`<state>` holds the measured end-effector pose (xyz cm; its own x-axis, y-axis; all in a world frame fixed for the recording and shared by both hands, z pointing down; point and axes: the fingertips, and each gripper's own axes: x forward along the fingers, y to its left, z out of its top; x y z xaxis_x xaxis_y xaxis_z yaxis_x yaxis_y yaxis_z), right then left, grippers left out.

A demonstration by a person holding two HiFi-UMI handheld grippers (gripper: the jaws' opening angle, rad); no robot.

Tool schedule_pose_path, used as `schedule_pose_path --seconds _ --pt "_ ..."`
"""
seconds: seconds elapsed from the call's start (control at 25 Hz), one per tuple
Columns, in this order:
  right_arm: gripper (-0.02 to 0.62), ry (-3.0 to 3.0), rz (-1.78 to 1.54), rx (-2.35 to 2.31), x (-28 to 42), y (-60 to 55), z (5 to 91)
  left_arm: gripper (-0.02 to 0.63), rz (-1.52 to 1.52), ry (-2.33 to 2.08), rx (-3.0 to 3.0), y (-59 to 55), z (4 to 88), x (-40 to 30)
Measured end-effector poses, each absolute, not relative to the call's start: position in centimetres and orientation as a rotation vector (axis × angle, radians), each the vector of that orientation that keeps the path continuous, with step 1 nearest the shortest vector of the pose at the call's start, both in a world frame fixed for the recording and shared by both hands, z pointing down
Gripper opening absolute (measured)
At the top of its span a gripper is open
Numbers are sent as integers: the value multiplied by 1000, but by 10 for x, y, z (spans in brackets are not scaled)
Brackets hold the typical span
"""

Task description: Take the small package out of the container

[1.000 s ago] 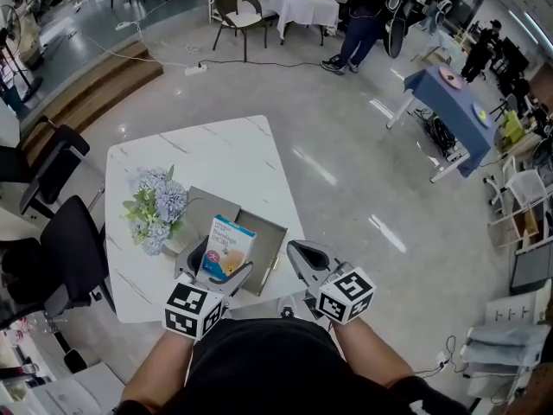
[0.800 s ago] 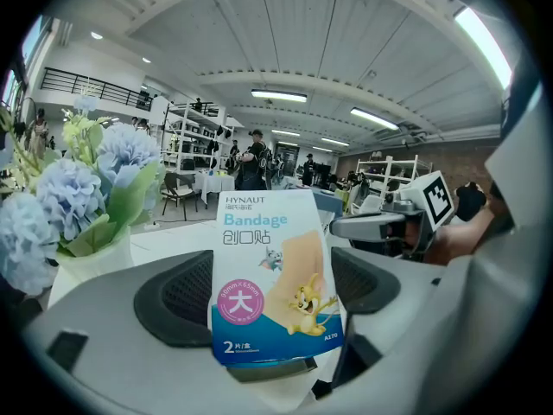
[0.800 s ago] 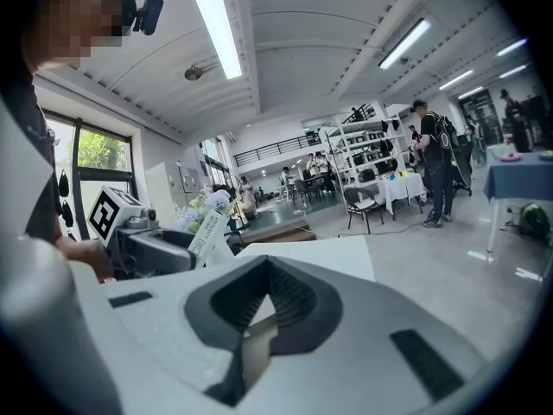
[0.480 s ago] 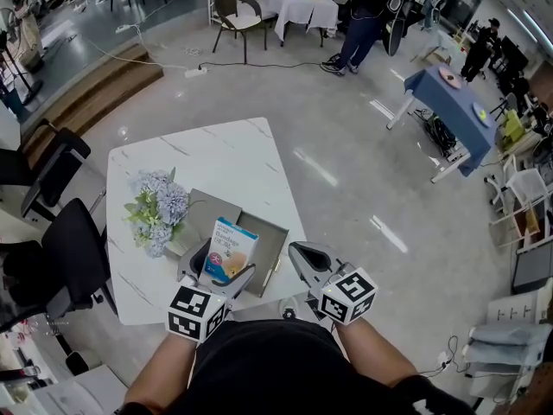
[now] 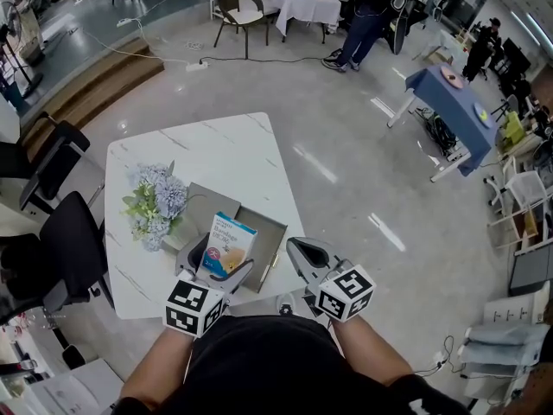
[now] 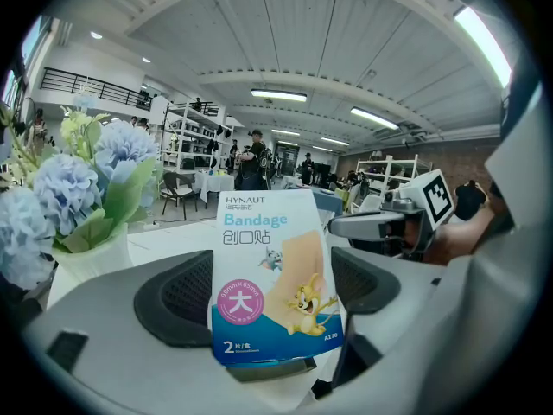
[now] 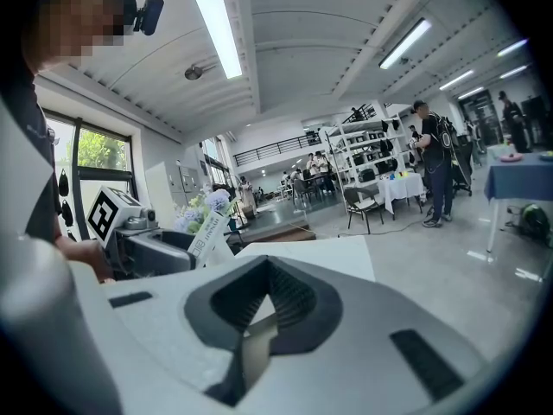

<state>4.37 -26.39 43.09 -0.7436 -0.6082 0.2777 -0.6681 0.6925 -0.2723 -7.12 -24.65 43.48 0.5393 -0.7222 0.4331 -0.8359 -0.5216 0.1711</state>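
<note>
The white worktop (image 5: 216, 158) carries, at its near edge, an open cardboard container (image 5: 270, 242), its inside largely hidden by the small package (image 5: 226, 247) that the left gripper (image 5: 216, 275) clamps upright over it. The right gripper (image 5: 304, 258) hangs just beside, jaws together on nothing. Farther off are blue flowers (image 5: 155, 201), then glossy grey floor with distant tables and people

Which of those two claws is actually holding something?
The left claw, the one nearer the flowers: it pinches the blue-and-white bandage package upright. The right claw is shut on nothing.
</note>
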Motion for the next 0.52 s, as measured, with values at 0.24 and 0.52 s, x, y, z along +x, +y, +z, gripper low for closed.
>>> schedule_pose_path --seconds 0.24,0.52 --pt "0 -2736 547 1032 42 -264 434 422 444 -1280 2420 -247 437 -70" --pt "-1 -2736 539 1030 44 -264 431 422 445 -1281 2423 -245 434 -67"
